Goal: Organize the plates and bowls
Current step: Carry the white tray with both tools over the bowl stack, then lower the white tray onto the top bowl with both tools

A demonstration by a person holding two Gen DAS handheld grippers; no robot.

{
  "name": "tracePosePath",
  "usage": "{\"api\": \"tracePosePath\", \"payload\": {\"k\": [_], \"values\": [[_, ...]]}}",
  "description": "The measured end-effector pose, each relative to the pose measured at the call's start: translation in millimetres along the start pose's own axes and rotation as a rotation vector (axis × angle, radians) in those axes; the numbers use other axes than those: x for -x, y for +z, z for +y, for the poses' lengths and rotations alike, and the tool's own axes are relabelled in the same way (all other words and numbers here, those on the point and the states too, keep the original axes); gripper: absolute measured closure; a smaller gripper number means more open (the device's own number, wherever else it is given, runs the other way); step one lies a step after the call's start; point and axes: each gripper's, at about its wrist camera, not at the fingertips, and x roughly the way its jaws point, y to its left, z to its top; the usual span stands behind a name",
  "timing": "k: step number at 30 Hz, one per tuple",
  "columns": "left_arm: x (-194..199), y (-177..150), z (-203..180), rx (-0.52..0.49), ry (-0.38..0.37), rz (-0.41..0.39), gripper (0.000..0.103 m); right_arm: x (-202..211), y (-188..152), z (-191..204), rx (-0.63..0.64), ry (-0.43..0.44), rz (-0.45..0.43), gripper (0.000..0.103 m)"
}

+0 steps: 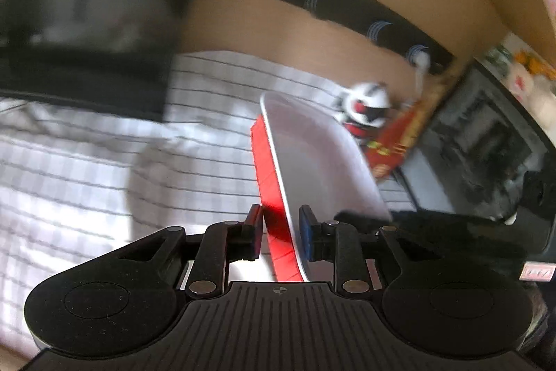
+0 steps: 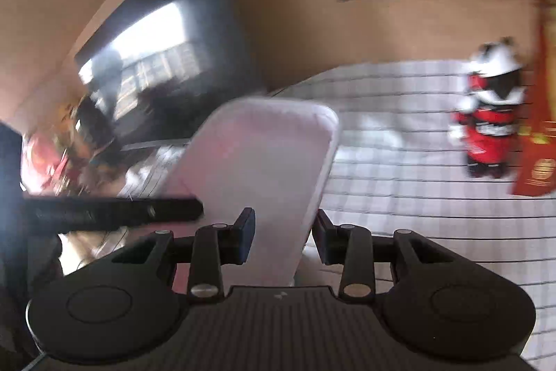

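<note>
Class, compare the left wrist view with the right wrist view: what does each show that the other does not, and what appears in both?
Left wrist only: the left gripper around a white dish whose underside is red, and a dark oven-like appliance.

Right wrist only: the right gripper around a pale dish, with a dark screen behind.

Both: the checked tablecloth, the red-and-white toy figure and the black wall strip.

Left tongs (image 1: 282,232) and right tongs (image 2: 283,237) both narrowly parted.
</note>
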Motion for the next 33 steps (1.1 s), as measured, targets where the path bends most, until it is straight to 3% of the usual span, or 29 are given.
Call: {"api": "tracePosePath", "payload": {"k": [4, 10, 21, 28, 33], "values": [[-8, -20, 40, 0.087, 0.053, 0.053, 0.077, -51, -13, 21, 0.023, 0.025, 0.113, 0.066], [-33, -45, 82, 0.215, 0.033, 0.135, 0.079, -85, -29, 30, 0.040, -0.014, 0.214, 0.066], [-44, -49, 111, 0.287, 0.041, 0.156, 0.079, -106, -27, 46, 0.063, -0.013, 0.256, 0.066], [-33, -51, 101, 0.298, -0.006, 0.166, 0.079, -93, -28, 44, 0.076, -0.026, 0.248, 0.063], [-42, -58, 101, 0.308, -0.008, 0.206, 0.080, -91, -39, 38, 0.068, -0.019, 0.289, 0.062]]}}
